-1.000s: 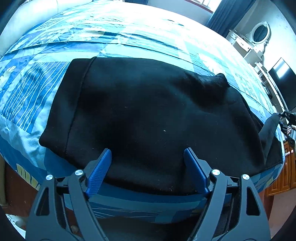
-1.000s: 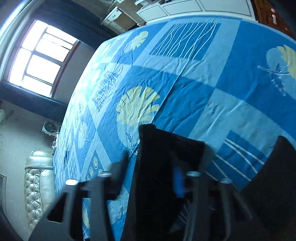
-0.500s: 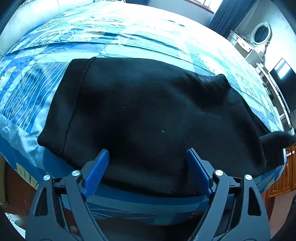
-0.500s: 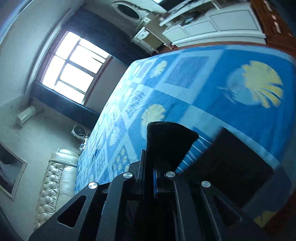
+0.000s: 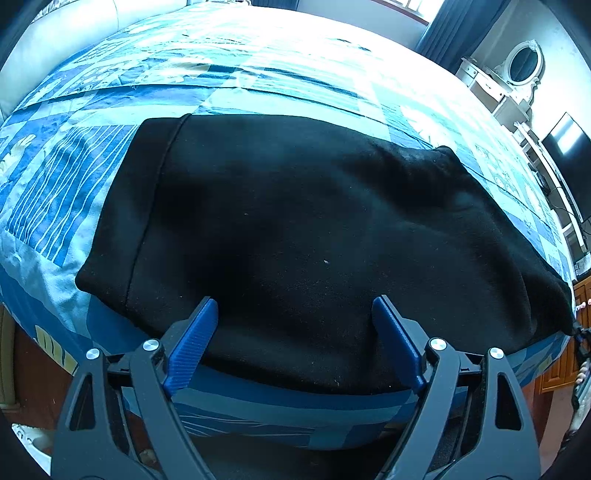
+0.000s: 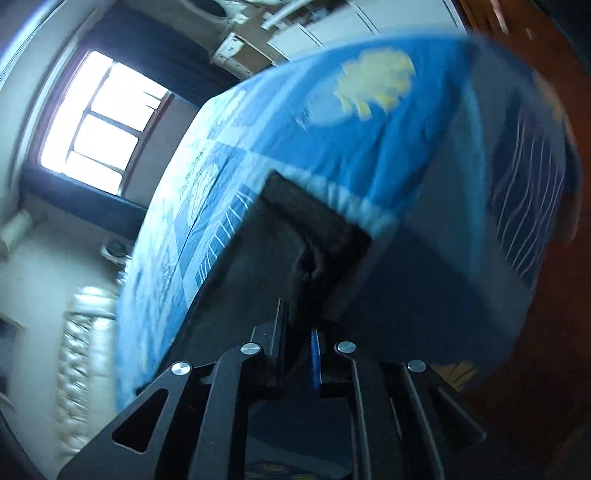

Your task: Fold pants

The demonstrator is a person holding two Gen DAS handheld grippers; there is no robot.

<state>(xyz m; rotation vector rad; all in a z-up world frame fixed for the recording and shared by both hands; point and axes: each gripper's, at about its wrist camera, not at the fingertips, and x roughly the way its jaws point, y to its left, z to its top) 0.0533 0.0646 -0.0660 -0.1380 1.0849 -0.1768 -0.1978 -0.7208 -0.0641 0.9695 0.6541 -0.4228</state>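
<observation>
The left gripper (image 5: 295, 332) hangs spread wide, the black pants (image 5: 295, 229) flat on the blue bedspread (image 5: 55, 192) just ahead. Only the blurred right-wrist view shows the right gripper (image 6: 301, 332) — pinched on a pants corner (image 6: 314, 236).

A wide bed (image 5: 258, 74) fills the room, covered by a blue patchwork bedspread (image 5: 55, 192) with striped panels and pale leaf prints. Daylight pours through a multi-pane window (image 6: 99, 125) framed by dark curtains (image 5: 447, 29). A white dresser with an oval mirror (image 5: 522, 66) stands against the light wall, a dark television (image 5: 565, 144) near it. A pale tufted headboard (image 6: 85, 362) and brown wooden cabinetry (image 5: 561, 365) also show.
</observation>
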